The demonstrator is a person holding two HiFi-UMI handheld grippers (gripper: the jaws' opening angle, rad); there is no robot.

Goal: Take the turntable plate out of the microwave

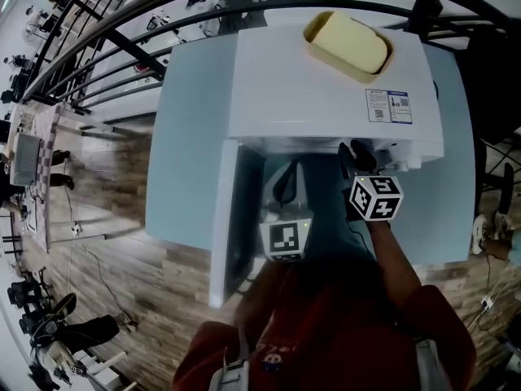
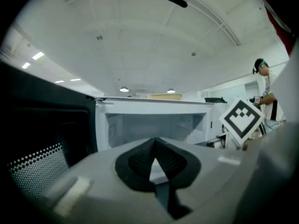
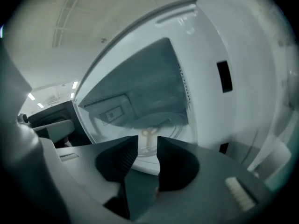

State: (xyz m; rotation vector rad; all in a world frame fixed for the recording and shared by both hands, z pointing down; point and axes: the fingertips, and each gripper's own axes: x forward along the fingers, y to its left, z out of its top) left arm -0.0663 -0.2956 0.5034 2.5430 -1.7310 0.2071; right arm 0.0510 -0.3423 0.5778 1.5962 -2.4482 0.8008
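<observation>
Though its print is unreadable | label (image 1: 388, 106) sits on microwave (image 1: 285, 80) top

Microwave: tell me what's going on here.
A person with a gripper in each hand stands at the white microwave, whose door is open. The right gripper, jaws apart and empty, points into the cavity at the glass plate, which lies inside, untouched. The left gripper is shut on nothing, facing the opening. A yellow tub sits on top.
</observation>
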